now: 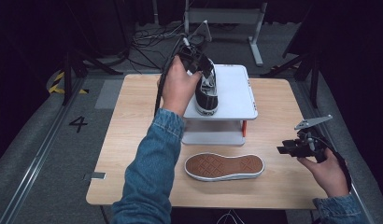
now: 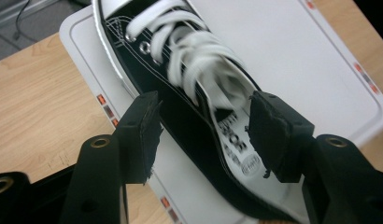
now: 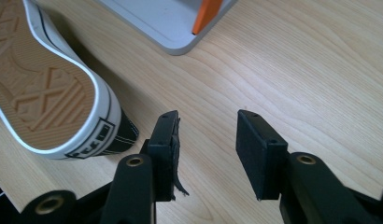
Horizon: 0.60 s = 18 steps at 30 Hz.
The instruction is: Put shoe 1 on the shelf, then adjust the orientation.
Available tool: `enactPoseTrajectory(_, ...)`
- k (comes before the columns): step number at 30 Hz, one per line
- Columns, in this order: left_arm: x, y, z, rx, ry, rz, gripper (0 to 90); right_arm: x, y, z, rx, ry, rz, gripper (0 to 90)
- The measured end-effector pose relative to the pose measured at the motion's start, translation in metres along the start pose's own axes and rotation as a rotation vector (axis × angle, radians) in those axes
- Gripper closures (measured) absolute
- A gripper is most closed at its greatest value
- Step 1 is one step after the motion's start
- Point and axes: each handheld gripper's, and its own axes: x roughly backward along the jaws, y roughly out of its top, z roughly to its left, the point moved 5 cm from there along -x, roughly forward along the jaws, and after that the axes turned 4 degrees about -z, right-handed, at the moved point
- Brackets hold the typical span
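A black high-top sneaker (image 1: 207,95) with white laces (image 2: 189,60) stands upright on the top shelf of a small white rack (image 1: 236,88). My left gripper (image 1: 206,70) hovers over its ankle end, jaws open. In the left gripper view (image 2: 206,135) the shoe's collar and tongue lie between the pads without being pressed. The second sneaker (image 1: 224,166) lies with its brown sole turned up on the wooden table, in front of the rack. My right gripper (image 1: 285,149) is held open near the table's right edge. Its jaws (image 3: 206,140) are empty, with the sneaker's heel (image 3: 49,93) to their left.
The rack has a lower shelf (image 3: 157,23) and an orange post (image 3: 206,14). The wooden table (image 1: 133,116) has bare room left of the rack and along the front. Dark stands, cables and a grey floor surround the table.
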Motion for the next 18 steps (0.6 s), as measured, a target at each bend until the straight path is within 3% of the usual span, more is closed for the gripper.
enactPoseTrajectory(2,0.016,-0.021,0.002,-0.029,-0.024,-0.025,43.4,-0.004,0.005,0.011,0.032,0.01,0.002,59.8)
enactPoseTrajectory(5,0.024,-0.035,0.005,-0.041,-0.037,-0.027,42.8,-0.004,0.008,0.016,0.05,0.02,0.004,59.5)
enactPoseTrajectory(8,0.034,-0.06,0.013,-0.047,-0.02,-0.035,42.1,-0.007,0.013,0.025,0.071,0.031,0.005,59.5)
enactPoseTrajectory(11,0.04,-0.081,0.018,-0.078,0.003,-0.042,42.6,-0.011,0.02,0.033,0.093,0.044,0.013,59.6)
enactPoseTrajectory(15,0.043,-0.117,0.029,-0.064,-0.009,-0.009,41.7,-0.019,0.028,0.045,0.131,0.07,0.022,59.8)
enactPoseTrajectory(16,0.043,-0.117,0.029,-0.064,-0.009,-0.009,41.5,-0.019,0.028,0.045,0.131,0.07,0.022,59.8)
enactPoseTrajectory(18,0.041,-0.135,0.034,-0.064,-0.017,0.005,41.6,-0.022,0.035,0.054,0.113,0.145,0.004,59.9)
